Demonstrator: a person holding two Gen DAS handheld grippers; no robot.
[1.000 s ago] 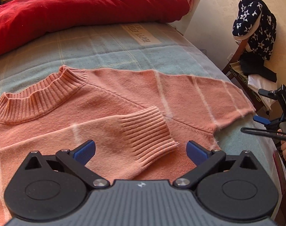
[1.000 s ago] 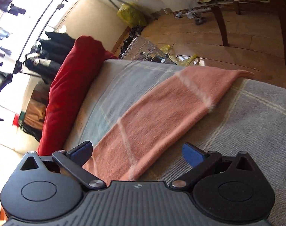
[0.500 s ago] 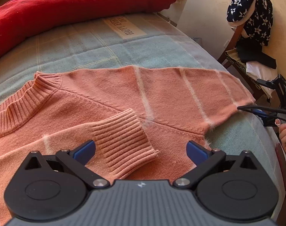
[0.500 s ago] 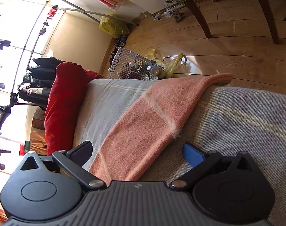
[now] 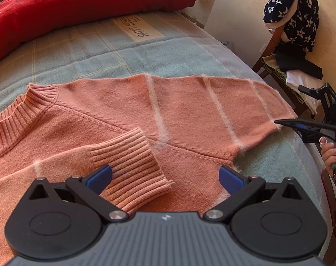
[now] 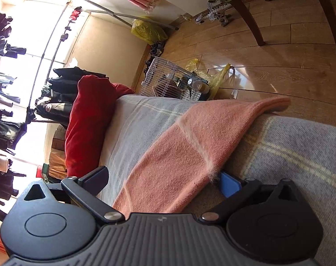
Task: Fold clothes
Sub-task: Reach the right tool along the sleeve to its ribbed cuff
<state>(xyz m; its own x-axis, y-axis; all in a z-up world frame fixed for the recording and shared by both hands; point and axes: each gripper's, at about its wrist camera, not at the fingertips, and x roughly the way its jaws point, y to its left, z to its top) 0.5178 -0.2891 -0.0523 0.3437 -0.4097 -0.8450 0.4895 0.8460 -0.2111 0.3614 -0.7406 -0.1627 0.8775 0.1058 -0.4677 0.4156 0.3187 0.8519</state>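
A grey-blue plaid blanket (image 5: 145,51) is covering the bed, and a salmon knit sweater (image 5: 190,110) is being laid flat on it. The left gripper (image 5: 165,175) is being held wide open over the folded-in ribbed cuff (image 5: 132,161); the right gripper (image 6: 165,177) is spread around the other sleeve (image 6: 190,146), gripping nothing.

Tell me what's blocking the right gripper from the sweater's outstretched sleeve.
Nothing visible. The right gripper is open and already straddles the outstretched sleeve, which lies flat on the bed blanket with nothing lying on it.
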